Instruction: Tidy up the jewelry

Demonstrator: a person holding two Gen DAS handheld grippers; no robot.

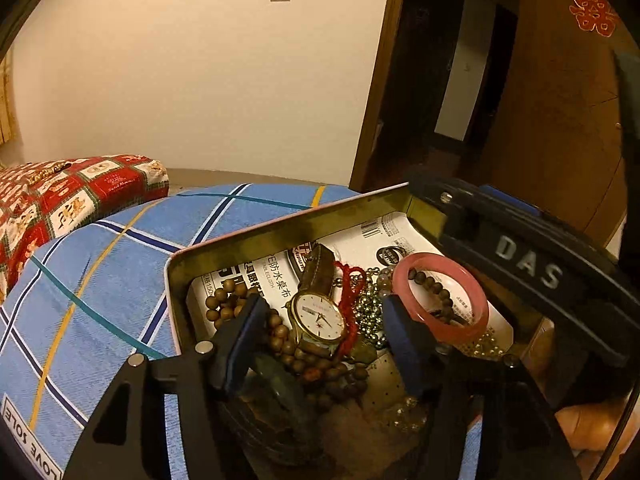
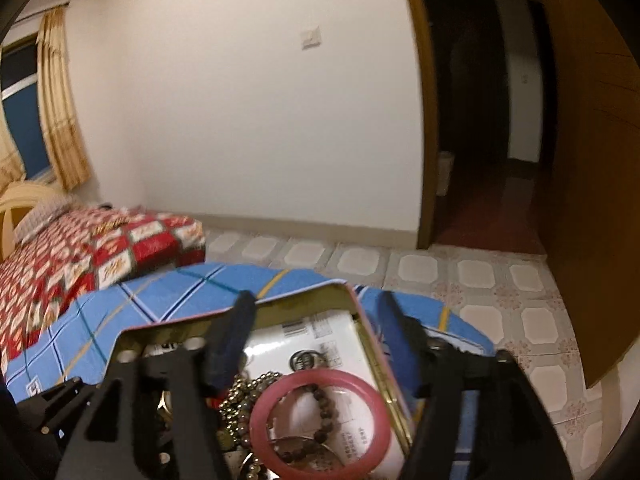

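A gold-lined tin with a pink outer edge sits on a blue plaid sheet. A printed paper lines its floor.

Contents of the tin:
- A watch with gold case, white dial and brown strap, lying near the middle on other pieces.
- Wooden beads heaped at the left and running under the watch.
- A red cord draped along the right side of the watch.
- Metallic beads just right of the cord.
- A pink bangle at the right, lying flat, with a dark bead bracelet passing through its ring.

Left gripper: fingers spread, lowered into the tin on either side of the watch; contact with the watch cannot be told.

Right gripper: fingers spread and holding nothing. Its left finger is inside the tin and its right finger outside, so they straddle the tin's right wall. The bangle lies just below, untouched. In the left wrist view this gripper's body reaches over the tin's far right corner.

A red patterned quilt lies beyond the sheet
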